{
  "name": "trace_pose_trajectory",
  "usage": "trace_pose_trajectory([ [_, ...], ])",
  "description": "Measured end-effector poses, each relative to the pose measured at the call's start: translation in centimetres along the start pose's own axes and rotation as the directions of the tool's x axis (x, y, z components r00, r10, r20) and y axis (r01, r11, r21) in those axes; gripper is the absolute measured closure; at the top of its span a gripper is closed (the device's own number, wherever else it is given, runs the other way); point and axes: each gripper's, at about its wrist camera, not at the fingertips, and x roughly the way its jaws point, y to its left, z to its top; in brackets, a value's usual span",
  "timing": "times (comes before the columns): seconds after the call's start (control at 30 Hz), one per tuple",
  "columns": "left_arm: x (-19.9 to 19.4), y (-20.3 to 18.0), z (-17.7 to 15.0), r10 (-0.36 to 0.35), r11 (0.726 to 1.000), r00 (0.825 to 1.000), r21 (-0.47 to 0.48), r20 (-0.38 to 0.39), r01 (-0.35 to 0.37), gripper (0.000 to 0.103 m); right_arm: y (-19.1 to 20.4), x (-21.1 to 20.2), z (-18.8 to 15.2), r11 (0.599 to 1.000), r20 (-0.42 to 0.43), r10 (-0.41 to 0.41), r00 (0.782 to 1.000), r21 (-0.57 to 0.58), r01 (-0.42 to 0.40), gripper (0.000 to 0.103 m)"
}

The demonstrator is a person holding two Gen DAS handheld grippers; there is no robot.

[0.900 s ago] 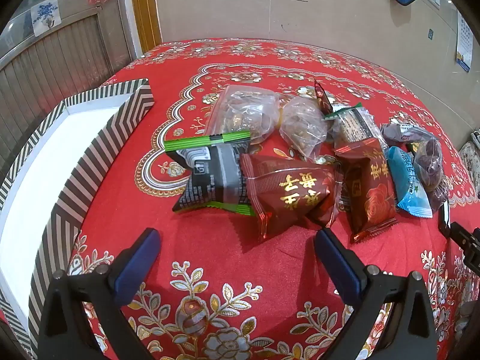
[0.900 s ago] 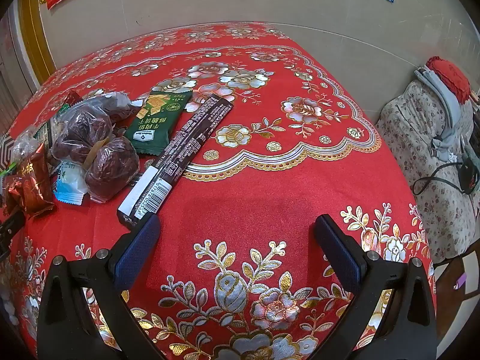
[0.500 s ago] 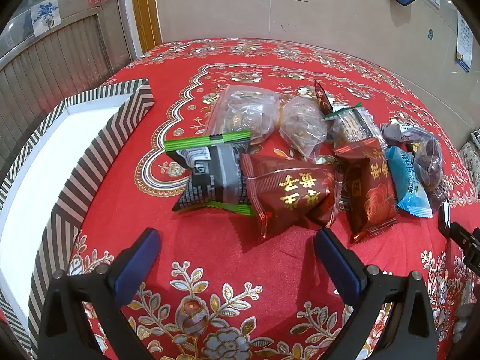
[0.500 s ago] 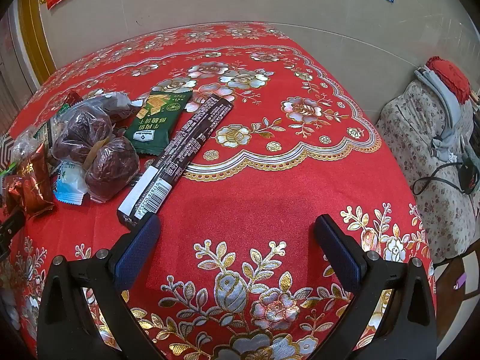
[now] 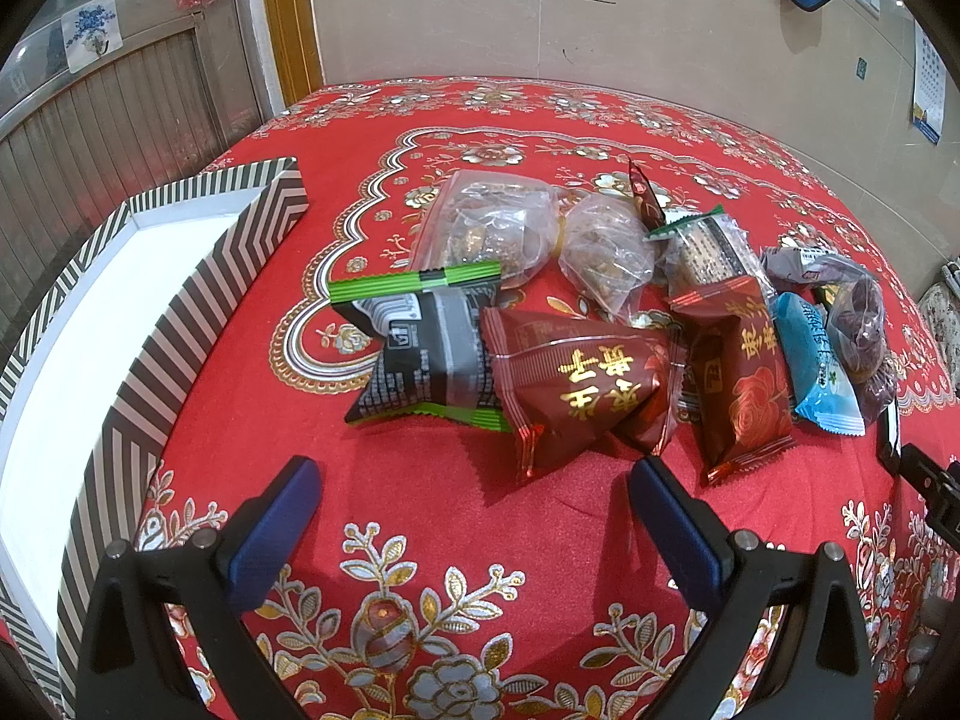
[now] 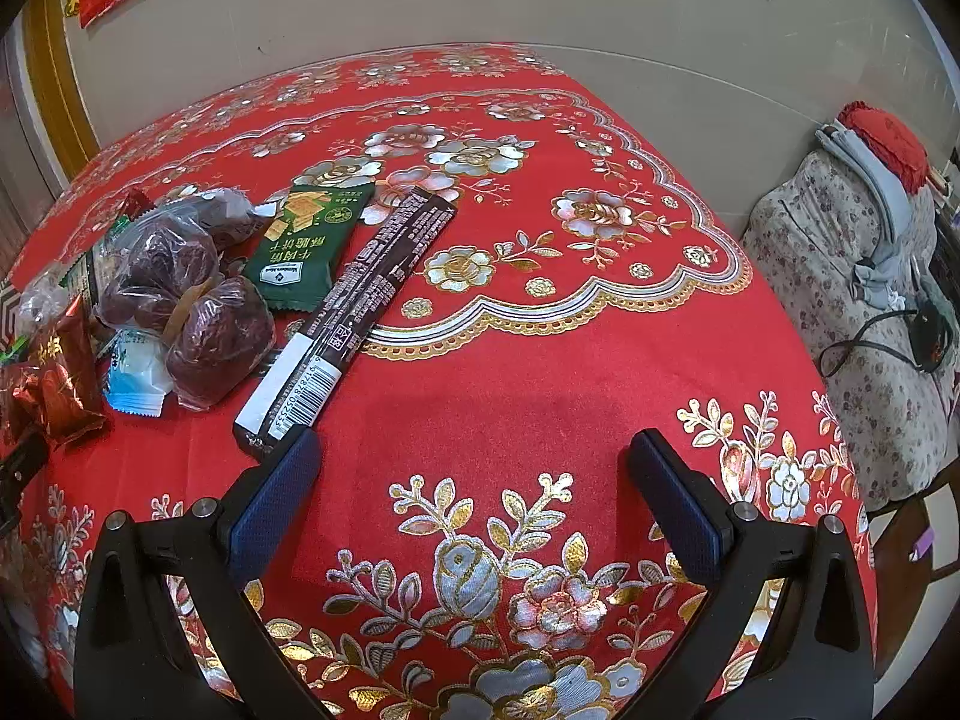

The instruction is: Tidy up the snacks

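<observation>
At far left a striped box [image 5: 180, 324] sits on the red tablecloth [image 5: 420, 480], white inside; the left gripper [image 5: 471, 495] hovers just short of the snack pile, jaws spread wide, holding nothing; ahead lie a black-and-green packet [image 5: 420, 348], a dark red packet [image 5: 576, 384] overlapping it, and a blue packet [image 5: 819, 360] farther right; the right gripper [image 6: 468, 471] is likewise wide open and empty, its left finger [image 6: 276, 498] just beside a long dark bar [image 6: 354, 312].
</observation>
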Motion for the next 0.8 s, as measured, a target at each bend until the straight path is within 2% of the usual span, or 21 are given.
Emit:
trace_pose_trajectory([
  [0.57,0.0,0.1,0.0,-0.007,1.0,1.0,0.012,-0.009,0.008,0.0,-0.2,-0.2,0.2,1.0,-0.028,0.027,0.999,-0.005,-0.027,0.0],
  [0.63,0.0,0.1,0.1,-0.036,0.998,0.999,0.045,-0.027,0.038,0.0,-0.2,-0.3,0.1,0.999,-0.047,0.032,0.998,-0.009,-0.032,0.003],
  [0.7,-0.2,0.0,0.2,-0.055,0.996,0.997,0.073,-0.048,0.058,0.001,0.0,-1.0,0.3,0.997,-0.071,0.079,0.994,-0.008,-0.079,0.019],
  [0.8,-1.6,0.8,0.4,-0.059,0.994,0.996,0.093,-0.068,0.066,0.004,0.8,-3.2,1.0,0.988,-0.073,0.156,0.985,-0.001,-0.156,0.02],
])
